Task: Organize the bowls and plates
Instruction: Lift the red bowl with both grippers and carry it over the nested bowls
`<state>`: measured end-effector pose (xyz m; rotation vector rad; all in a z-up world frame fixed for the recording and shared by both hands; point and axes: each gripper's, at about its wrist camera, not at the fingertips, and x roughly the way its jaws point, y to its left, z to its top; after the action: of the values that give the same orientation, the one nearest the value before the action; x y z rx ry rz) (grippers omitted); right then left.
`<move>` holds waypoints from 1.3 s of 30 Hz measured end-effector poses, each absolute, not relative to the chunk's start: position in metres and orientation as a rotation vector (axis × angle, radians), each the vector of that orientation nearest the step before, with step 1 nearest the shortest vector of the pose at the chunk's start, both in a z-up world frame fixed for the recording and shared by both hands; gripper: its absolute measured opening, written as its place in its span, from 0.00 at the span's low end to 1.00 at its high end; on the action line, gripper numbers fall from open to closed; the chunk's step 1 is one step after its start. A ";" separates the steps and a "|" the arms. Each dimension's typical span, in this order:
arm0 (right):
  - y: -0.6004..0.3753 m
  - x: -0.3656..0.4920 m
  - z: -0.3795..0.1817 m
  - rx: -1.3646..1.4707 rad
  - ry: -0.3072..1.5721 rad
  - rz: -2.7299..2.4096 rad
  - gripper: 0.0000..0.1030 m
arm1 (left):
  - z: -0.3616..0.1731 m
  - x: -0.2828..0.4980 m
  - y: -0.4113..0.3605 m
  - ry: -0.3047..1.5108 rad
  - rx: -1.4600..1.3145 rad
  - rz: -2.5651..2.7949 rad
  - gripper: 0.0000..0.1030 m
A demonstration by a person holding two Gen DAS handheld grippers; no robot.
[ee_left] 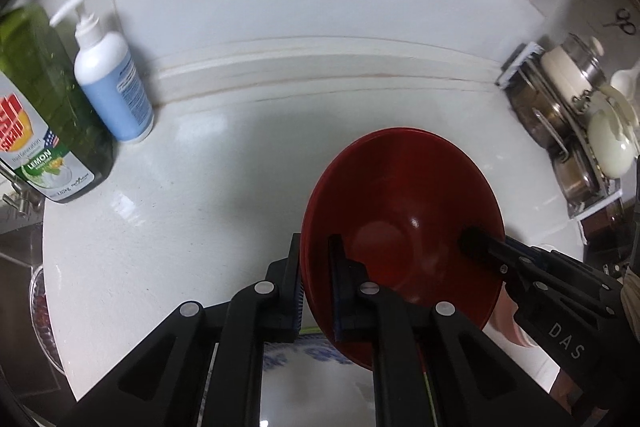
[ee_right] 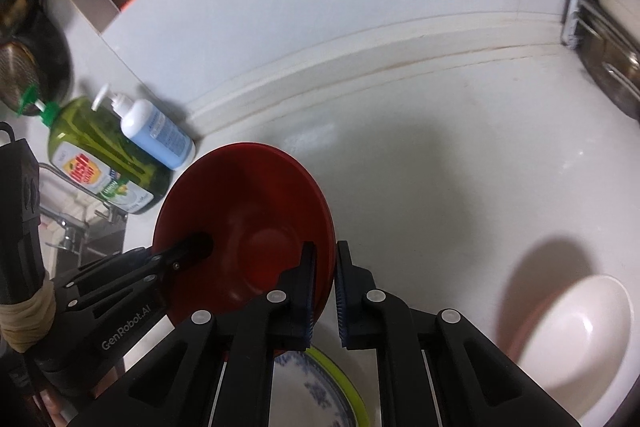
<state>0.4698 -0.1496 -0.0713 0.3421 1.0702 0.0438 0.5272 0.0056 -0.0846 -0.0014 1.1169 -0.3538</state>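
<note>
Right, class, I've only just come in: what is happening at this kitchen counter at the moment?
A person holds a gripper in each hand, and both grip one red bowl. The left gripper is shut on one side of its rim, the right gripper on the opposite side. Under the bowl lies a blue-patterned plate. A white bowl sits on the white counter, and two soap bottles stand by the wall.

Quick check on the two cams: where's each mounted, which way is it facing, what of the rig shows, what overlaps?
Left wrist: on the left gripper, angled down at the white counter; its own fingers clamp the red bowl rim, the right gripper enters from the right.
Right wrist: on the right gripper, angled down; its fingers pinch the bowl's opposite rim, the left gripper enters from the left.
Shared: the bowl, green dish soap bottle, blue pump bottle, patterned plate below.
</note>
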 end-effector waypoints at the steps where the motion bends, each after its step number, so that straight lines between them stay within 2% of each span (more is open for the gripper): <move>1: -0.153 0.464 -0.066 0.342 1.059 0.037 0.10 | -0.080 0.524 0.000 1.108 0.001 -0.359 0.12; 7: -0.178 0.430 -0.041 0.349 0.997 -0.011 0.10 | -0.062 0.502 -0.031 1.075 0.013 -0.411 0.12; 19: -0.234 0.365 -0.028 0.400 0.951 -0.131 0.10 | -0.055 0.450 -0.108 1.064 0.082 -0.535 0.12; 39: -0.320 0.313 -0.059 0.468 1.003 -0.278 0.10 | -0.096 0.415 -0.197 1.167 0.208 -0.628 0.12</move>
<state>0.3131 -0.3198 -0.0595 0.4684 1.0026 -0.2781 0.4149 -0.1971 -0.0961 0.2076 1.1673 -0.6277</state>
